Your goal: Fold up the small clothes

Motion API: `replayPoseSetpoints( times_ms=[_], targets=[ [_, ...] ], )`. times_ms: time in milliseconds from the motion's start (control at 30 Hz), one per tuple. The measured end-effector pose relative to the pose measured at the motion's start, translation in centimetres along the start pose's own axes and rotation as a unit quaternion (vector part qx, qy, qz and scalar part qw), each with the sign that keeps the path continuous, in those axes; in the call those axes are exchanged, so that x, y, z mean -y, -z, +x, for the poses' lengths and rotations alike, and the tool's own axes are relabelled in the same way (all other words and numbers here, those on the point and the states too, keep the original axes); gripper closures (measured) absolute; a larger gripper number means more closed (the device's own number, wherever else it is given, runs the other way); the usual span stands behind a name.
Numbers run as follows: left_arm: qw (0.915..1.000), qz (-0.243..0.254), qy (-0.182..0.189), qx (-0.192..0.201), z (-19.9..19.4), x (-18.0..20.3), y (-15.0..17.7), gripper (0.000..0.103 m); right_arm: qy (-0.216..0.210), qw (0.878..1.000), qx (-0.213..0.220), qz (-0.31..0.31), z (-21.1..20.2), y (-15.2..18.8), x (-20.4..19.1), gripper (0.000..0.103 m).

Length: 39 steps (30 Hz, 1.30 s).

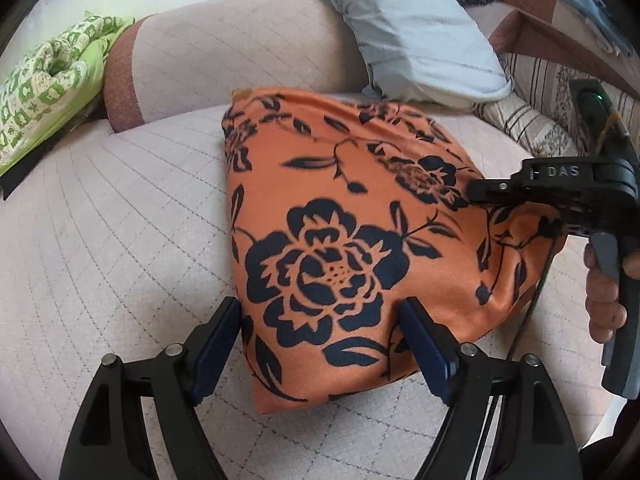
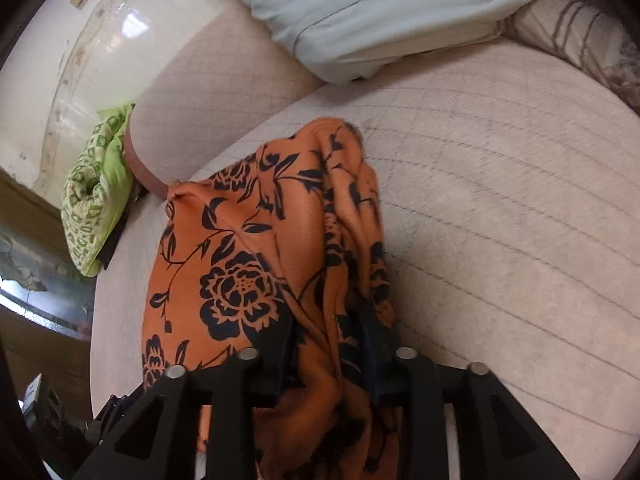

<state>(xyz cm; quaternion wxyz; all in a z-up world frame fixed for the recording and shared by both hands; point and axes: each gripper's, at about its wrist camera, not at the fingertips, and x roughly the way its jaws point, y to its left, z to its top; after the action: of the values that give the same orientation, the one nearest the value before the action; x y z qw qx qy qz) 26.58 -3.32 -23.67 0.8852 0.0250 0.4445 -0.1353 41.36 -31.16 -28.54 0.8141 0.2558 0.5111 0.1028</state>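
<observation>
An orange cloth with dark blue flowers [image 1: 340,208] lies on a pale quilted mattress [image 1: 120,240]. My left gripper [image 1: 320,332] stands wide open over the cloth's near corner, one finger at its left edge and the other resting on the print. A hand [image 1: 604,304] holds my right gripper [image 1: 480,194] at the cloth's right side, where the fabric rises up to it. In the right wrist view, a bunched ridge of the orange cloth [image 2: 248,240] fills the gap between the fingers, with the right gripper [image 2: 328,340] shut on it.
A grey-blue pillow [image 1: 420,32] leans at the back of the mattress, right behind the cloth. A green patterned bundle [image 1: 48,88] sits past the mattress's left end. A striped cushion [image 1: 532,120] lies at the far right. Shiny tiled floor [image 2: 100,40] shows beyond.
</observation>
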Motion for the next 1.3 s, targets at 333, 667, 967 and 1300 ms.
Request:
replayPoseSetpoints(
  times_ms=[333, 667, 967, 1300],
  targets=[
    [0.9945, -0.010, -0.036, 0.097, -4.7, 0.2, -1.5, 0.007, -0.074, 0.986, 0.148, -0.026, -7.8, 0.2, -1.0, 0.055],
    [0.9937, -0.040, -0.104, -0.010, 0.0, -2.2, -1.9, 0.007, -0.127, 0.992, 0.012, -0.024, -2.5, 1.7, -2.8, 0.062],
    [0.9958, -0.064, -0.056, -0.032, 1.4, -3.6, -2.3, 0.005, -0.084, 0.996, -0.033, -0.023, -0.8, 1.1, -1.4, 0.070],
    [0.9958, -0.076, -0.050, -0.006, 0.9, -5.3, -3.5, 0.005, -0.090, 0.994, 0.054, -0.041, -1.1, -5.7, -3.0, 0.069]
  ],
)
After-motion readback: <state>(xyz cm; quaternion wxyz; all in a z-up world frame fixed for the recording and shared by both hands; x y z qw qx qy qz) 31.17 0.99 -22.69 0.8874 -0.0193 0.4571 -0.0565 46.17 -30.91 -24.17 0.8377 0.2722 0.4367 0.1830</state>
